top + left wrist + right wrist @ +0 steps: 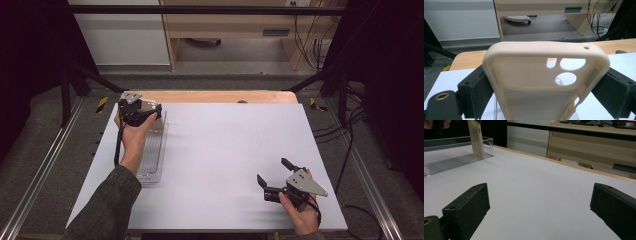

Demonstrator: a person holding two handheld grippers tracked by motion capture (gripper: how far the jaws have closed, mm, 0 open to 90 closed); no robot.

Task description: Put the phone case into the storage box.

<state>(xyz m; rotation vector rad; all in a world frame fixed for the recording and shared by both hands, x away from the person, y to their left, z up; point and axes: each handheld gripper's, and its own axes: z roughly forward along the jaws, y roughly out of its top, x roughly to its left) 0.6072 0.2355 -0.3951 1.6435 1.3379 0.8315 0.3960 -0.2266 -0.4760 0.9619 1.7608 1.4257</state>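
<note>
A cream phone case [531,82] with round camera cutouts stands upright between the jaws of my left gripper [544,87], which is shut on its two long sides. In the high view the left gripper [145,114] is at the table's far left, over the far end of a clear plastic tray [161,150]. My right gripper [272,171] rests low near the front right corner, jaws wide apart and nothing between them. From the right gripper [541,202] I see the phone case [477,138] far off, its lower end at the clear tray [454,161].
A white sheet [225,150] covers the table, with a wooden strip [215,96] along its far edge. Beyond it stand a wooden cabinet [230,25] and cables [312,45]. Metal rails [40,170] run along both sides.
</note>
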